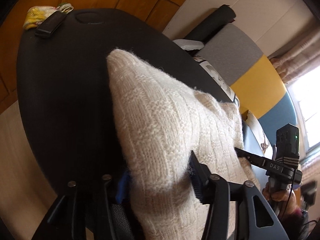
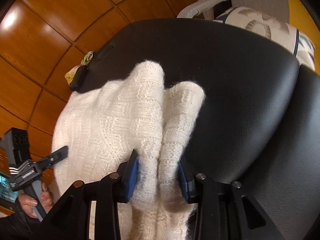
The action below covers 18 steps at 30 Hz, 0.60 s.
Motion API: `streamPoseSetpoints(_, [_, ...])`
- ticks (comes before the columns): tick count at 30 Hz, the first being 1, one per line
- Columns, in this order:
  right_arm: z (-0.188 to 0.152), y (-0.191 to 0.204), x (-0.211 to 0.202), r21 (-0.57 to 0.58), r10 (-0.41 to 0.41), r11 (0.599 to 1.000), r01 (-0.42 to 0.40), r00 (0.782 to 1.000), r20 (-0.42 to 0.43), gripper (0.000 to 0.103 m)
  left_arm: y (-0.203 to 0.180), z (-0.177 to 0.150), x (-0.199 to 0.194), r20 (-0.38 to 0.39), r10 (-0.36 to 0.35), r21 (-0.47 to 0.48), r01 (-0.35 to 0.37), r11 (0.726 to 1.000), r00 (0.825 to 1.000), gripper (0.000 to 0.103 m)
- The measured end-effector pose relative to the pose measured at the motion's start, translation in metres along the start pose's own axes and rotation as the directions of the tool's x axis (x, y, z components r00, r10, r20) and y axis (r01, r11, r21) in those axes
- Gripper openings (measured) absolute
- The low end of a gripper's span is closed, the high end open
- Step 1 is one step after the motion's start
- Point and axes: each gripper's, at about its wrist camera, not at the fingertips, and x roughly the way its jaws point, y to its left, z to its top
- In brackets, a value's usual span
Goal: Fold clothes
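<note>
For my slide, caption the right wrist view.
Right claw pinches bunched cream knit sweater over black table.

The left gripper (image 1: 160, 178) is built of matte black linkage arms joined by round silver screws, and its fingers are faced with ribbed blue pads (image 1: 122, 188). The same black arms, silver screws and blue ribbed pads (image 2: 133, 178) are seen on the right gripper (image 2: 159, 180). A black camera block with a green light, white stripes and the letters "DAS" are carried on it. Bare skin is shown on the left hand (image 2: 34, 202) and right hand (image 1: 280, 197).
</note>
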Motion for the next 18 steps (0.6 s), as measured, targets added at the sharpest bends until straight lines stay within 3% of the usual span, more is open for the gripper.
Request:
streamPoseSetpoints(5, [-0.009, 0.008, -0.020, -0.054, -0.042, 0.998, 0.042, 0.999, 0.004, 0.038, -0.015, -0.005, -0.015, 0.024, 0.081, 0.045, -0.082, 0.996, 0.996, 0.061])
streamPoseSetpoints(8, [-0.002, 0.025, -0.037, -0.112, -0.099, 0.988, 0.109, 0.992, 0.083, 0.038, -0.031, -0.014, -0.029, 0.069, 0.129, 0.068, -0.134, 0.989, 0.989, 0.063])
streamPoseSetpoints(11, [0.000, 0.049, -0.055, -0.186, -0.065, 0.978, 0.094, 0.986, 0.155, 0.038, -0.029, -0.022, -0.048, 0.110, 0.155, 0.065, -0.163, 0.985, 0.982, 0.067])
streamPoseSetpoints(14, [-0.008, 0.071, -0.052, -0.274, -0.055, 0.958, 0.089, 0.990, 0.129, 0.038, -0.029, -0.028, -0.050, 0.117, 0.159, 0.052, -0.166, 0.985, 0.980, 0.069])
streamPoseSetpoints(18, [-0.027, 0.075, -0.039, -0.339, -0.115, 0.932, 0.126, 0.992, 0.051, 0.038, -0.038, -0.028, -0.041, 0.115, 0.156, 0.037, -0.161, 0.986, 0.981, 0.070])
